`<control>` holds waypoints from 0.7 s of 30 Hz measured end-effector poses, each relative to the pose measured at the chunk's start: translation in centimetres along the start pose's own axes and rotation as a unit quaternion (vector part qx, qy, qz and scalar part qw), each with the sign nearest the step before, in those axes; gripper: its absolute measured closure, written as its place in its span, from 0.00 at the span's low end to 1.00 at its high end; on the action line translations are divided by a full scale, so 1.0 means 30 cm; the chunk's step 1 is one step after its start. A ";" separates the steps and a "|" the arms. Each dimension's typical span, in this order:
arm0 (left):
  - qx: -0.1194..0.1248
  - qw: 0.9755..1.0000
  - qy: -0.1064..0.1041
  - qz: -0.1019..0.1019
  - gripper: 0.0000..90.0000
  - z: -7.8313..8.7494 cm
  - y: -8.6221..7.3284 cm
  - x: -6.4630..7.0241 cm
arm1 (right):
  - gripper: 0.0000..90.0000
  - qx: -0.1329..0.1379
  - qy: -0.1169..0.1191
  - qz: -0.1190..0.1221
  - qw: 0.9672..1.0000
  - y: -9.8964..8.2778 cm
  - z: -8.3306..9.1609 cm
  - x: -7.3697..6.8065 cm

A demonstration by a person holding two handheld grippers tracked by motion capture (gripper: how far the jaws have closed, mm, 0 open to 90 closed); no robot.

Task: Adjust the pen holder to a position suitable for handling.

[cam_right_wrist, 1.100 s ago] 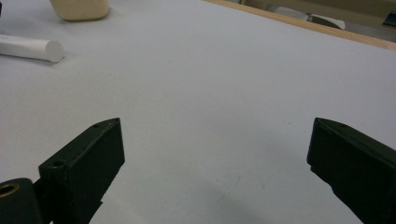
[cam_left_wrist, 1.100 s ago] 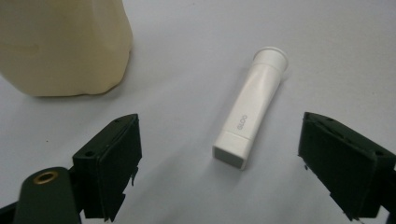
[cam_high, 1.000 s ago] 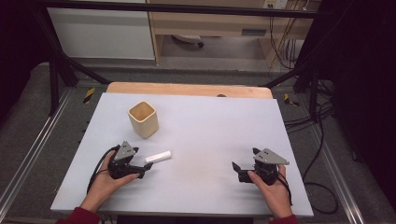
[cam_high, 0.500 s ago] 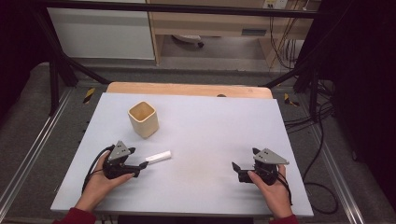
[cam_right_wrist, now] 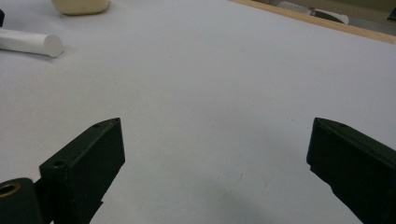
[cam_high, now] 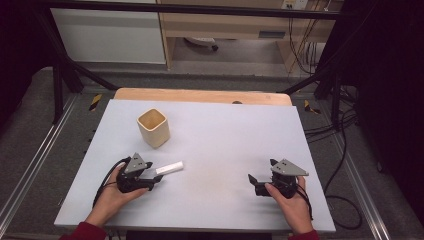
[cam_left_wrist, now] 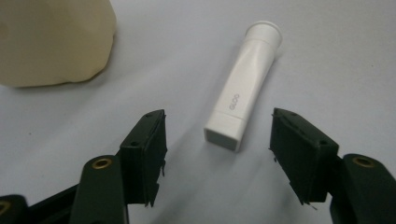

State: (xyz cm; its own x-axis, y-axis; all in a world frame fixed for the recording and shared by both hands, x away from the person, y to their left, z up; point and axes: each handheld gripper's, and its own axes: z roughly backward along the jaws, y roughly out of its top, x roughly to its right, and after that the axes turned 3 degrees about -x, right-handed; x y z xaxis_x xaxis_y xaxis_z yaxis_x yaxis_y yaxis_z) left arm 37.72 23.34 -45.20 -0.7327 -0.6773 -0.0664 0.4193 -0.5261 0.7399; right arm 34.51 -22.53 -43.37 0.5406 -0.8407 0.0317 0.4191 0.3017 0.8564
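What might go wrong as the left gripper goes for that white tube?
The left gripper has just been closing, but its pads flank only the flat end of the white tube, not yet touching. An end grip may let the tube swing or slip. The tube lies at a slant between the jaws, so one pad could touch first and push it toward the beige cup.

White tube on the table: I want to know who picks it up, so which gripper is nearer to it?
Left. The left gripper has the white tube just beyond its closing jaws, not touching. The right gripper rests far across the table, open.
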 end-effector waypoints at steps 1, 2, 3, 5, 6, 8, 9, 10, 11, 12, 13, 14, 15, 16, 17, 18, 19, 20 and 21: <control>0.000 1.000 0.000 0.000 0.42 0.000 0.000 0.000 | 0.05 0.000 0.000 0.000 1.000 0.000 0.000 0.000; 0.001 1.000 -0.002 -0.004 0.43 -0.009 0.009 0.004 | 0.05 -0.001 0.000 0.000 1.000 0.000 0.000 0.000; 0.001 1.000 -0.002 -0.004 0.45 -0.009 0.009 0.004 | 0.05 0.000 0.001 0.000 1.000 0.000 -0.001 0.000; 0.003 1.000 -0.008 -0.009 0.46 -0.016 0.015 0.013 | 0.05 -0.001 0.001 0.000 1.000 0.000 -0.001 -0.001; 0.003 1.000 -0.011 -0.014 0.46 -0.020 0.018 0.019 | 0.05 -0.001 0.001 0.000 1.000 0.000 -0.001 -0.001; 0.003 1.000 -0.014 -0.022 0.48 -0.024 0.022 0.027 | 0.05 -0.002 0.002 0.002 1.000 0.000 -0.002 -0.001; 0.005 1.000 -0.014 -0.027 0.49 -0.026 0.024 0.031 | 0.05 -0.003 0.003 0.004 1.000 -0.001 -0.004 -0.001; 0.005 0.999 -0.015 -0.029 0.49 -0.026 0.026 0.031 | 0.05 -0.003 0.003 0.004 1.000 -0.001 -0.004 -0.001; 0.006 0.999 -0.013 -0.029 0.51 -0.028 0.027 0.032 | 0.05 -0.005 0.003 0.004 1.000 -0.001 -0.006 -0.003; 0.007 1.000 -0.012 -0.028 0.51 -0.029 0.027 0.031 | 0.05 -0.005 0.003 0.004 1.000 -0.001 -0.006 -0.003; 0.004 1.000 -0.010 -0.027 0.53 -0.033 0.028 0.030 | 0.05 -0.006 0.003 0.003 1.000 -0.001 -0.006 -0.004; 0.002 1.000 -0.010 -0.028 0.54 -0.036 0.027 0.029 | 0.05 -0.006 0.004 0.003 1.000 -0.001 -0.007 -0.004; 0.000 1.000 -0.011 -0.027 0.54 -0.043 0.027 0.028 | 0.05 -0.007 0.004 0.004 1.000 -0.001 -0.007 -0.004; 0.000 1.000 -0.011 -0.027 0.55 -0.047 0.028 0.028 | 0.05 -0.006 0.004 0.005 1.000 -0.001 -0.008 -0.004; -0.002 1.000 -0.010 -0.028 0.55 -0.053 0.029 0.027 | 0.05 -0.006 0.004 0.005 1.000 -0.001 -0.008 -0.004; -0.005 0.999 -0.011 -0.031 0.58 -0.060 0.031 0.027 | 0.05 -0.007 0.006 0.006 1.000 -0.001 -0.008 -0.005; -0.005 0.999 -0.011 -0.032 0.59 -0.063 0.032 0.027 | 0.05 -0.007 0.005 0.007 1.000 -0.001 -0.009 -0.006; -0.007 0.999 -0.012 -0.031 0.59 -0.065 0.033 0.026 | 0.05 -0.007 0.005 0.007 1.000 -0.001 -0.009 -0.006; -0.006 0.999 -0.012 -0.031 0.63 -0.065 0.034 0.025 | 0.05 -0.007 0.006 0.007 1.000 -0.001 -0.009 -0.007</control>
State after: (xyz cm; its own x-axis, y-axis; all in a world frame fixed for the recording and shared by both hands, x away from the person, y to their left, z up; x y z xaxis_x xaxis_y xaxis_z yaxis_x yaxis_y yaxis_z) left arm 38.64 21.27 -45.79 -0.7706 -0.6301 -0.0956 0.3784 -0.5730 0.7270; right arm 34.57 -22.26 -43.53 0.5550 -0.8310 0.0370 0.4224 0.3199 0.8481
